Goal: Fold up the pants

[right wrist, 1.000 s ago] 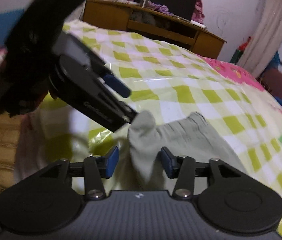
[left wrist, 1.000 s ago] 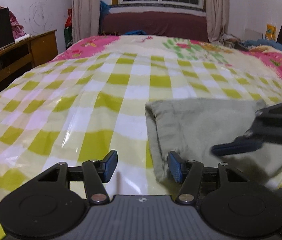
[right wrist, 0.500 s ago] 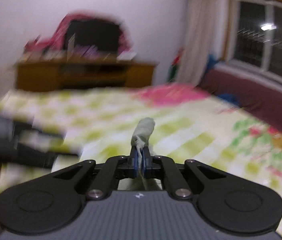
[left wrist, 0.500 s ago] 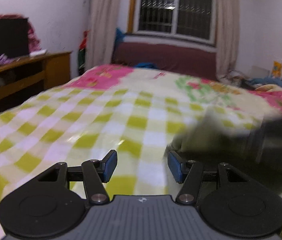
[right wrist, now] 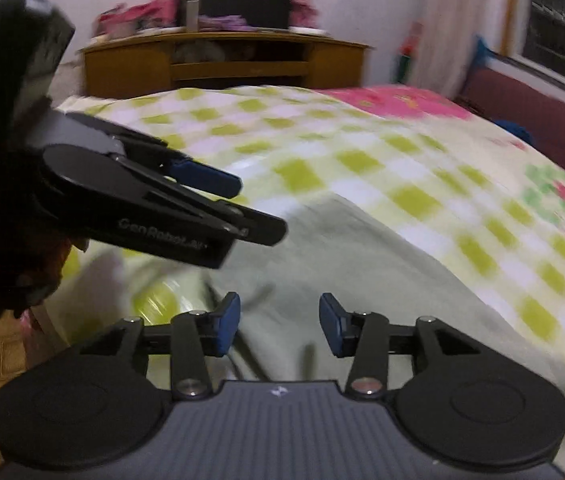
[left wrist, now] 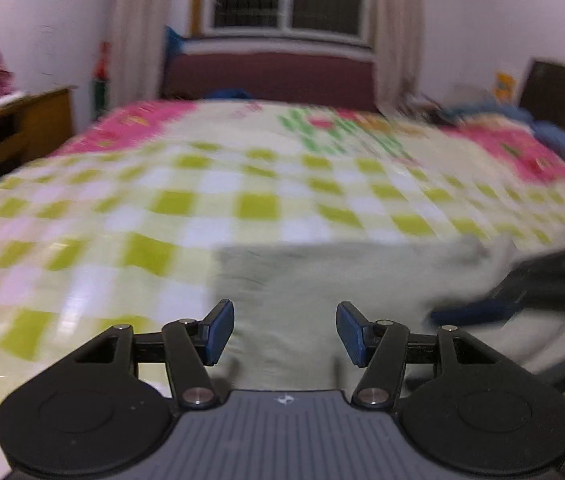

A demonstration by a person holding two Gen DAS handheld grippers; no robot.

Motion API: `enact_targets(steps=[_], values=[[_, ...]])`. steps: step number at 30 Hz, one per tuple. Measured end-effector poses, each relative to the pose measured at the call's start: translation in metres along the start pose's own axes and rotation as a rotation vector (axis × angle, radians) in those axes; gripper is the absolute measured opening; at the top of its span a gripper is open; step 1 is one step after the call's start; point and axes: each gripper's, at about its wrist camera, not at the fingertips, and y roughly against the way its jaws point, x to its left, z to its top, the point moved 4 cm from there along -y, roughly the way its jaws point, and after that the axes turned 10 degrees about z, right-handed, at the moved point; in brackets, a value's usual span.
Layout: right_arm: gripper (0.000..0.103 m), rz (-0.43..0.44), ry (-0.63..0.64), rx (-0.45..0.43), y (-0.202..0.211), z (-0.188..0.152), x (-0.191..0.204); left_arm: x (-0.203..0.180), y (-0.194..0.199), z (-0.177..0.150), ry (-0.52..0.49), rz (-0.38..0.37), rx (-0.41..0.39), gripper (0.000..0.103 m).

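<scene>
Left hand-held gripper [left wrist: 285, 332]: jaws spread wide, nothing between the blue pads, hovering low over the near-left part of the pants [left wrist: 322, 280]. Right hand-held gripper [right wrist: 278, 328]: likewise released, empty, poised over the same cloth from the other side. In the right wrist view the left unit crosses the frame at upper left, its fingers aimed toward the cloth's near corner; in the left wrist view the right unit's fingers enter from the right edge, just above the fabric. The pants are pale grey-green, lying flat as a folded slab on the bed's checked yellow-green cover [left wrist: 122, 240], at the near edge of the bed [left wrist: 322, 140]. From the left hand-held gripper the cloth lies straight ahead and runs off to the right, long axis roughly side to side in that view; its left edge sits just left of the open jaws. Both units are about equally close; the left looks better lined up with that left edge. Frames blurred, so seams and waistband cannot be told apart. Judgement: between grasps, next pinch likely at an end for another fold. Wooden cabinet [right wrist: 222, 60] stands beyond the bed.
</scene>
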Motion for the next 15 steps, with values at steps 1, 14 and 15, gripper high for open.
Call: enact_targets(steps=[1, 14, 15], values=[[0.048, -0.040, -0.034, 0.010, 0.012, -0.009, -0.013, -0.010, -0.007, -0.005, -0.033, -0.007, 0.029, 0.070], [0.049, -0.549, -0.797, -0.139, 0.197, -0.163, -0.225, -0.121, -0.004, 0.009, -0.263, -0.070, 0.075, 0.070], [0.049, -0.571, -0.850, -0.178, 0.209, -0.173, -0.239, -0.135, -0.006, 0.011, -0.278, -0.093, 0.079, 0.070]])
